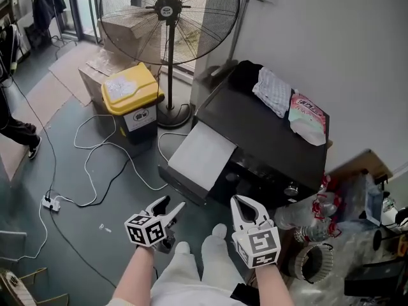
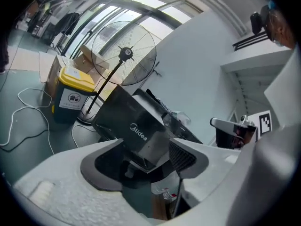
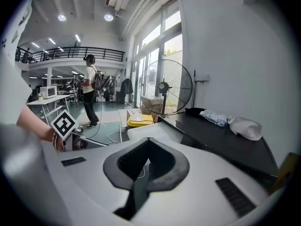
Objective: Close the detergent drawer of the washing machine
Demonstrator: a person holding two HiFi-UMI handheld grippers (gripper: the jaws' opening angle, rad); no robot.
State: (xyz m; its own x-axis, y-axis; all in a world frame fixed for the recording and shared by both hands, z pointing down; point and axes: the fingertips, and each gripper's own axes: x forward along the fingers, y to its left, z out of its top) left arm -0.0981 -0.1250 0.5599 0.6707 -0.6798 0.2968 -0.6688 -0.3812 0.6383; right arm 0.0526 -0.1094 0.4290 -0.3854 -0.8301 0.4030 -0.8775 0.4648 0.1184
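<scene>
A: Our left hand-held gripper [image 1: 173,203] is wide and empty, and the right hand-held gripper [image 1: 242,201] is pinched together on nothing. Both are short of the black box-shaped washing machine [image 1: 268,139].

B: The pale flat panel [image 1: 201,155] jutting from its front is probably the drawer. If we shove one corner, it could skew and jam.

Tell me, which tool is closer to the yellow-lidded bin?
Left. The left tool hangs over the floor, below the yellow-lidded bin in the head view and slightly to its right. The right tool is farther right, at the front of the washing machine.
</scene>
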